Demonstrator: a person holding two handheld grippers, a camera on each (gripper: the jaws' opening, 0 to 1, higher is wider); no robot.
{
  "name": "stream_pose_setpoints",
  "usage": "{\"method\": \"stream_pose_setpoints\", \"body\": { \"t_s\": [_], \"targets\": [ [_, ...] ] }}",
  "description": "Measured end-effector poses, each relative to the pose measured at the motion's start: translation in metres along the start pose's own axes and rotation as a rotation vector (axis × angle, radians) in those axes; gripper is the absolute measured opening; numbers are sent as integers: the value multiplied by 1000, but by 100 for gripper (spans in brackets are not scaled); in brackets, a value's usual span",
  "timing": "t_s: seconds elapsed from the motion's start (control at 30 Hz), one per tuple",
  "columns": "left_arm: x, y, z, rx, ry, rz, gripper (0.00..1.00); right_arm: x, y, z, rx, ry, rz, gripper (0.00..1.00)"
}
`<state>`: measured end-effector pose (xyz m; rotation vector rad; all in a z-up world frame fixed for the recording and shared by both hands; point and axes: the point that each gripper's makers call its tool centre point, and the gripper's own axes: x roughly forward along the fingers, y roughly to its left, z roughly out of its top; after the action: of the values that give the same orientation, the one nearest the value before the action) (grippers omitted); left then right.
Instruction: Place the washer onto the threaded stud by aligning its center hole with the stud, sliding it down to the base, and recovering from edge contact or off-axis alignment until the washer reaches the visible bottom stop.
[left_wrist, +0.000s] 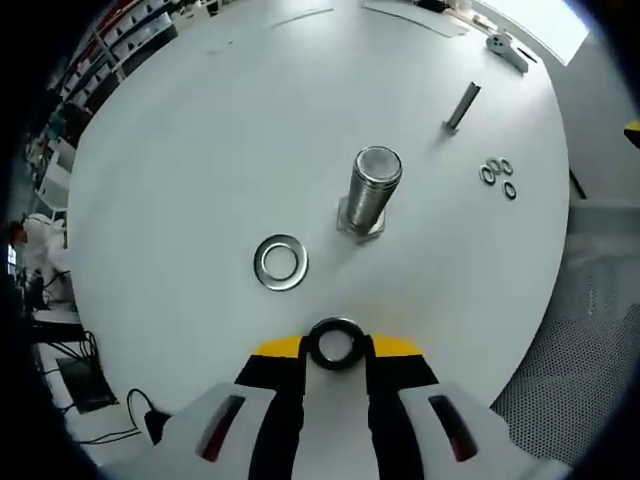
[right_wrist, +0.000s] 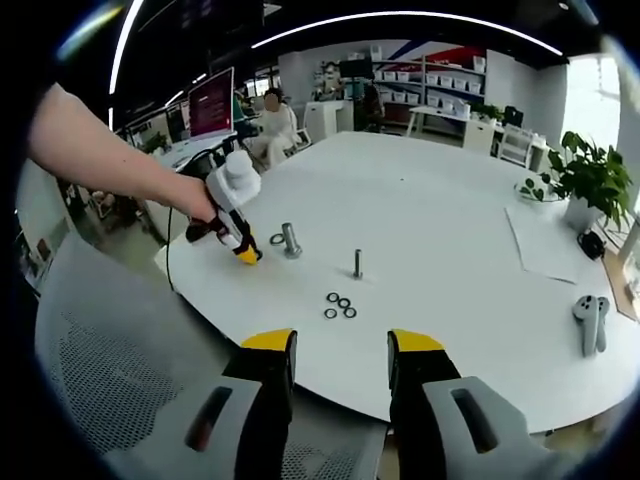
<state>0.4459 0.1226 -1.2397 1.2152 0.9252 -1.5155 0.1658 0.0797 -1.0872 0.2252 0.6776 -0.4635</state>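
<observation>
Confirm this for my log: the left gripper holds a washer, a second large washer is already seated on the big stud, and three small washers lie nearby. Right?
Not quite: in the left gripper view, the second large washer lies flat on the table beside the big stud, not on it. The left gripper does hold a washer, and three small washers lie nearby.

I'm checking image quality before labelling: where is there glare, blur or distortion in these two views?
Left gripper view: sharp, fisheye bends the white table; window glare top right; the stud casts a soft shadow. Right gripper view: ceiling light strips arc, bright window at right, small washers tiny but legible, mesh chair stretched at the edge.
</observation>
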Motion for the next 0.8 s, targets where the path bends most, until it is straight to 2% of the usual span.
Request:
{"method": "stream_pose_setpoints", "body": {
  "t_s": [0.1, 0.27, 0.37, 0.5, 0.8],
  "targets": [
    [2, 6, 1, -11, 2, -3, 21, 0, 0, 0, -1, 1, 1, 39],
    [-1, 0, 0, -13, 15, 3, 21, 0, 0, -1, -3, 3, 2, 39],
    [1, 4, -1, -8, 18, -2, 22, 0, 0, 0, -3, 1, 3, 39],
    [2, 3, -3, 47, 38, -9, 24, 0, 0, 0, -7, 4, 4, 39],
    [7, 9, 1, 20, 58, 3, 24, 0, -1, 0, -4, 2, 5, 39]
  ]
}}
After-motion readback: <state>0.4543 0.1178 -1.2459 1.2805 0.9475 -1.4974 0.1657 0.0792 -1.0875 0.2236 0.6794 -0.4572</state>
